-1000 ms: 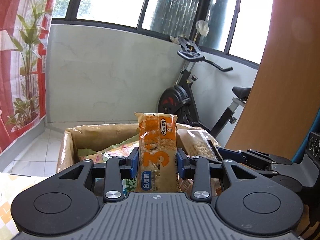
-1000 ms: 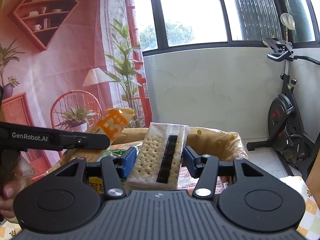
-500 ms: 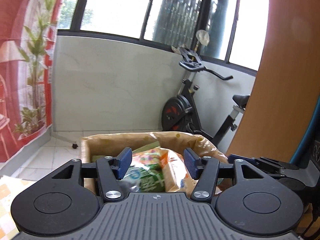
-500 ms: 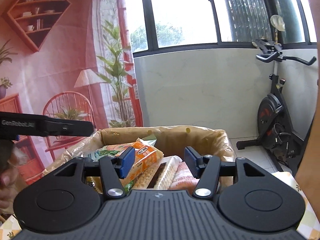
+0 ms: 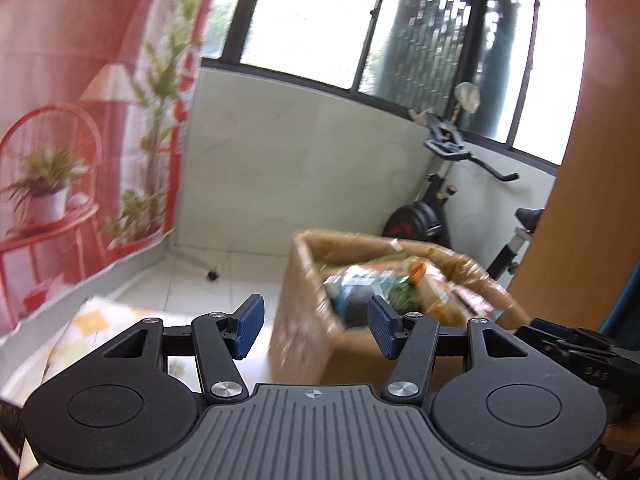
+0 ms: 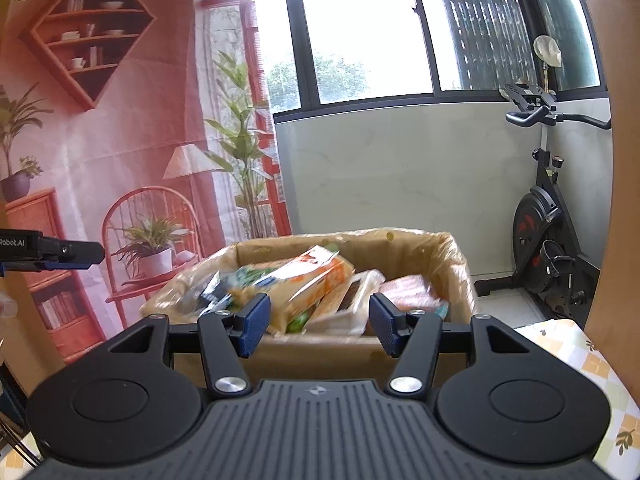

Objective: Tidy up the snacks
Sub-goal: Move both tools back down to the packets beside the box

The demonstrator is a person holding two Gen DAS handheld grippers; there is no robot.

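- Both grippers are empty now. A second ago the left gripper (image 5: 316, 328) was clamped on an orange-wrapped snack bar and the right gripper (image 6: 316, 328) had a cracker pack between its blue pads; both have gone.
- Left gripper: jaws parted, nothing between the pads, just blurry box behind them.
- Right gripper: jaws parted about the same, nothing held.
- The cardboard box (image 5: 304, 320) used to sit dead centre in the left wrist view. Now it's slid off to about 3 o'clock of centre and is motion-blurred, so that hand has swung away toward 9 o'clock.
- In the right wrist view the box (image 6: 452, 264) stays at about 12 o'clock past the fingers, a bit further off than before.
- The snacks are in the box: an orange-and-white packet (image 6: 308, 280) lies tilted on top of the pile, with a pale cracker-looking pack (image 6: 352, 300) just at its 3 o'clock and a pinkish one (image 6: 408, 292) beyond that.
- The left gripper's tip pokes into the right wrist view at 9 o'clock, well apart from the box.
- Exercise bike (image 6: 548, 240) at 3 o'clock, same as before.
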